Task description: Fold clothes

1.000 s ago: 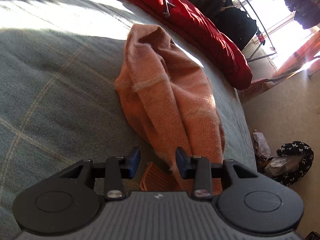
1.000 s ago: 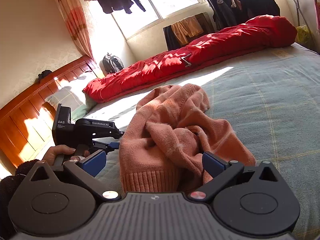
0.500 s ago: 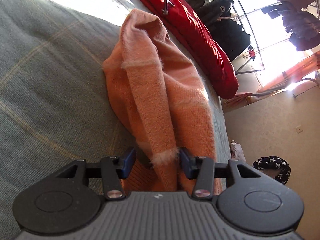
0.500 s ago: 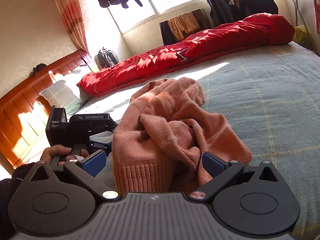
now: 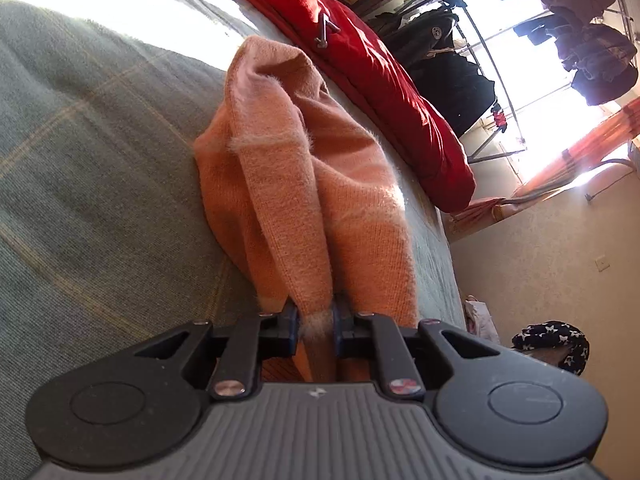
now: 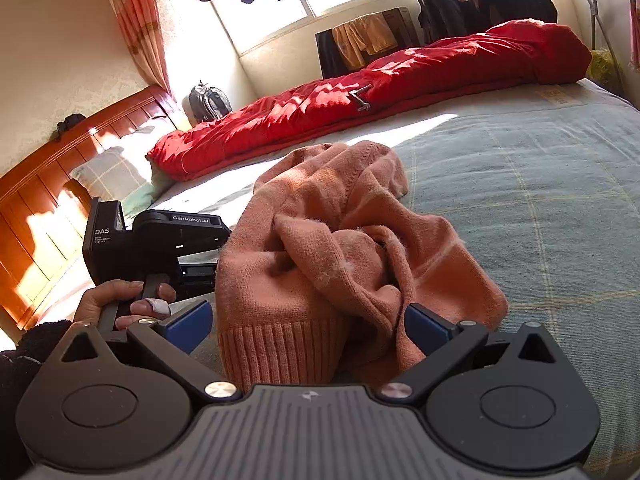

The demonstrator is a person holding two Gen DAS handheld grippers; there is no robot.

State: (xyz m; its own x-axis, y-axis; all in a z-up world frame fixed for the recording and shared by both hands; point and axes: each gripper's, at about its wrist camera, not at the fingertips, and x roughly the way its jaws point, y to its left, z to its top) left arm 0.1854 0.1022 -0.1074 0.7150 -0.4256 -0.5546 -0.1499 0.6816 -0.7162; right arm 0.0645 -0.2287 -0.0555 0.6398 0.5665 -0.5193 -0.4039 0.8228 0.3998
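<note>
The left claw [image 5: 314, 330] is pinching a fold of the orange sweater [image 5: 304, 184] between its blue pads, which are pressed tight on the knit. The right claw [image 6: 306, 326] is standing spread wide, and the ribbed hem of the sweater [image 6: 280, 354] is lying between its fingers without touching the pads. The sweater is lying crumpled on the bed [image 6: 540, 208], just ahead of both claws. No container is showing clearly near the claws. The bed is wearing a grey-green checked cover. Beyond the sweater, far ahead of the right claw, a red quilt [image 6: 400, 92] is stretching along the bed's far side. To the left of the right claw, a hand [image 6: 116, 300] is gripping the handle of the left device, before a wooden headboard [image 6: 44, 208]. Dark clothes [image 5: 588, 52] are hanging at the sunny window.
</note>
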